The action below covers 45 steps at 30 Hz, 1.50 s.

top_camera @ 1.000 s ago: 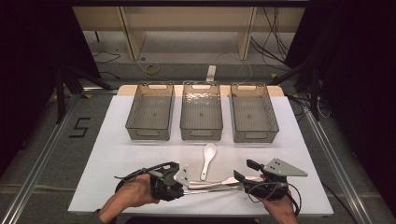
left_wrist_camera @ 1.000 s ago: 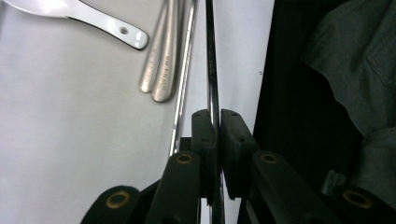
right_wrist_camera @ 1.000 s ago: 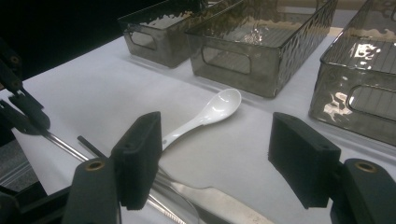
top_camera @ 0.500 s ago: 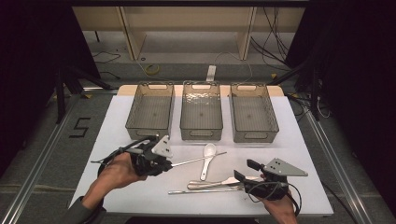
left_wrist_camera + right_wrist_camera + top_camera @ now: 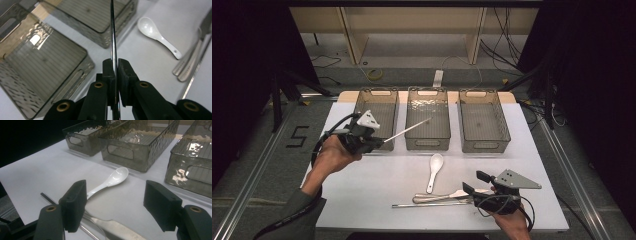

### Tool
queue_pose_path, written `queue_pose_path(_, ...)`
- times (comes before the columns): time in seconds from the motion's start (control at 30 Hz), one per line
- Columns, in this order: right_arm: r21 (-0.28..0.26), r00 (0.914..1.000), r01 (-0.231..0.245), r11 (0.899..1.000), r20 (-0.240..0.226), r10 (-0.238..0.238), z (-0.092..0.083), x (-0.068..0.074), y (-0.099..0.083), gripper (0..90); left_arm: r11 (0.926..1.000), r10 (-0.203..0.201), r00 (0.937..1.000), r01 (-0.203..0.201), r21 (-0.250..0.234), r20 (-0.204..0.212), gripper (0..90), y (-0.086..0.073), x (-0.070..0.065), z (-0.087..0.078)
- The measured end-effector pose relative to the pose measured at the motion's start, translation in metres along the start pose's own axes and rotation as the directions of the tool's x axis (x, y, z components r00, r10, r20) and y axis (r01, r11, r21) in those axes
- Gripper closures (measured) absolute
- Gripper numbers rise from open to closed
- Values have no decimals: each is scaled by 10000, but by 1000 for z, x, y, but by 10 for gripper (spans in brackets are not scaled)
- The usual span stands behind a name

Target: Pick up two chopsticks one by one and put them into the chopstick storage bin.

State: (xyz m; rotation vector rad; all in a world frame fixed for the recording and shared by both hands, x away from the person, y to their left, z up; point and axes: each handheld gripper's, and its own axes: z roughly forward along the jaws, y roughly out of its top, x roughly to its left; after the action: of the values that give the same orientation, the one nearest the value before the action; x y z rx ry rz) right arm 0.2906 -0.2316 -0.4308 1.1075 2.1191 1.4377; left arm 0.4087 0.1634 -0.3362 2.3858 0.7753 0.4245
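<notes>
A thin metal rod [image 5: 408, 130] [image 5: 111, 30] is clamped between the jaws of my left gripper [image 5: 377, 142] [image 5: 115, 65], which is shut on it. The gripper hangs in the air in front of the left bin [image 5: 379, 91], and the rod's free end reaches over the middle bin [image 5: 428, 143]. My right gripper [image 5: 475, 183] [image 5: 116, 193] stands open near the table's front right, with nothing between its pads. Just ahead of it lie a white spoon [image 5: 434, 170] [image 5: 113, 178] [image 5: 158, 37], metal cutlery [image 5: 442, 196] [image 5: 117, 229] [image 5: 188, 68] and a second rod [image 5: 432, 204].
Three smoky see-through bins stand in a row at the back of the white table [image 5: 377, 185]; the right bin [image 5: 485, 145] is the third. Dark floor and metal rails lie beyond the table's edges. Bare tabletop stretches at the front left.
My left gripper has risen from the cutlery at the front and travelled left and back to the bins, carrying the rod off the table. The right gripper has kept still.
</notes>
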Motion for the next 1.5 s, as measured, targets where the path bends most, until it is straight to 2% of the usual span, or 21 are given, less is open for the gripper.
queue_pose_path(0.13, 17, 10000, 17, 10000, 1, -17, 0, 0, 0, 358, 9961, -832, 9955, 816, -349, -459, 845, -3, 23, 5)
queue_pose_path(0.17, 20, 10000, 15, 10000, 29, -15, 0, 0, 0, 358, 9943, -1029, 9940, 1017, -329, -366, 845, -4, 29, 6)
queue_pose_path(0.33, 21, 10000, 20, 10000, 26, -20, 0, -1, 0, 358, 9855, -1694, 9834, 1682, -227, -647, 845, -8, 55, 14)
queue_pose_path(0.53, 16, 10000, 48, 10000, 38, -48, 0, -1, 0, 358, 9674, -2533, 9610, 2506, -379, -1109, 845, -15, 81, 22)
queue_pose_path(0.6, 22, 10000, 33, 10000, 34, -33, 0, -1, -1, 358, 9574, -2882, 9516, 2844, -496, -1063, 844, -18, 88, 23)
queue_pose_path(0.7, 32, 10000, 47, 10000, 56, -48, 0, -1, -1, 358, 9478, -3183, 9404, 3133, -591, -1195, 844, -21, 96, 27)
queue_pose_path(0.8, 27, 10000, 45, 10000, 48, -46, 0, -1, -1, 358, 9406, -3390, 9325, 3335, -633, -1244, 844, -23, 102, 31)
queue_pose_path(0.9, 85, 10000, 18, 10000, 41, -18, 1, -1, -1, 358, 9411, -3380, 9303, 3356, -414, -1425, 844, -23, 108, 39)
queue_pose_path(1.03, 73, 10000, 21, 10000, 36, -21, 1, 0, -1, 358, 9287, -3707, 9163, 3676, -493, -1517, 844, -25, 114, 45)
queue_pose_path(1.1, 61, 10000, 6, 10000, 43, -6, 0, -1, -1, 358, 9248, -3800, 9136, 3782, -407, -1449, 844, -26, 117, 48)
queue_pose_path(1.2, 38, 10000, 17, 10000, 28, -17, 1, -1, -1, 358, 9175, -3973, 9050, 3947, -482, -1521, 844, -28, 121, 51)
queue_pose_path(1.3, 42, 10000, 37, 10000, 1, -37, 0, -1, -1, 358, 9131, -4072, 9005, 4050, -467, -1522, 843, -29, 124, 54)
queue_pose_path(1.37, 62, 10000, -4, 10000, 4, 4, 1, 0, -1, 357, 9161, -3999, 9023, 3989, -396, -1610, 843, -30, 124, 58)
queue_pose_path(1.43, 84, 10000, 10, 10000, -2, -10, 1, -1, -1, 353, 9058, -4229, 8932, 4215, -432, -1531, 843, -31, 125, 61)
queue_pose_path(1.5, 111, 10000, -12, 9999, 7, 12, 1, -1, -1, 341, 9002, -4342, 8874, 4337, -391, -1548, 843, -33, 127, 65)
